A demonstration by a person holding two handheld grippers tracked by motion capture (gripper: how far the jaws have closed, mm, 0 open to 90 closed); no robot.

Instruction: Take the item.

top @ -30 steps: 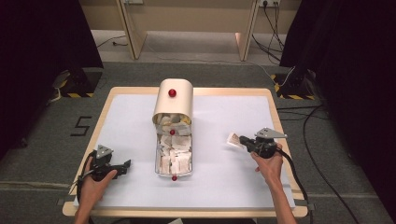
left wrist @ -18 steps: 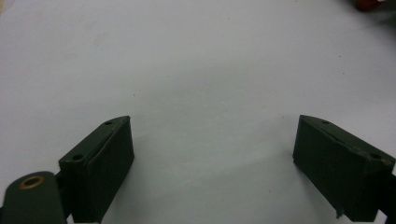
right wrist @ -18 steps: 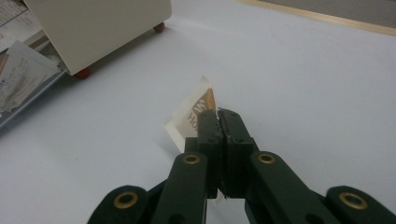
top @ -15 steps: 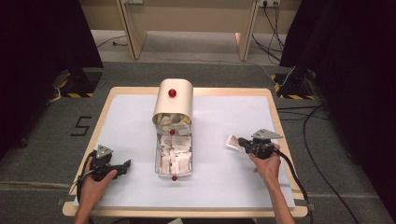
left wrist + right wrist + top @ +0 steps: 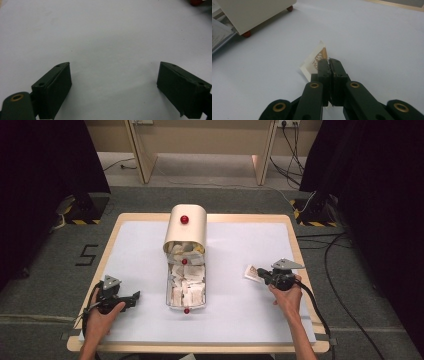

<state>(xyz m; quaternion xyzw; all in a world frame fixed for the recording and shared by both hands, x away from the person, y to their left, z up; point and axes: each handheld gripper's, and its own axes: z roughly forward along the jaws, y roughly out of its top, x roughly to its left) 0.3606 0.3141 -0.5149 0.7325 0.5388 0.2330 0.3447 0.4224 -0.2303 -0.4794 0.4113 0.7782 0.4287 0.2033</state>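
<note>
Sachet (image 5: 314,60) clenched edge-on in right gripper (image 5: 329,60) jaws, long axis pointing away, left gripper (image 5: 113,75) jaws released.

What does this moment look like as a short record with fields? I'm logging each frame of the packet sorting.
right gripper: shut on a small paper packet, held over the white table top, right of the tray
left gripper: open, nothing between its jaws, low over bare table at the near left
tray: pulled out toward the person, packed with packets
box: cream, rounded top, red knob, at the tray's far end
hands: one on each gripper
</note>
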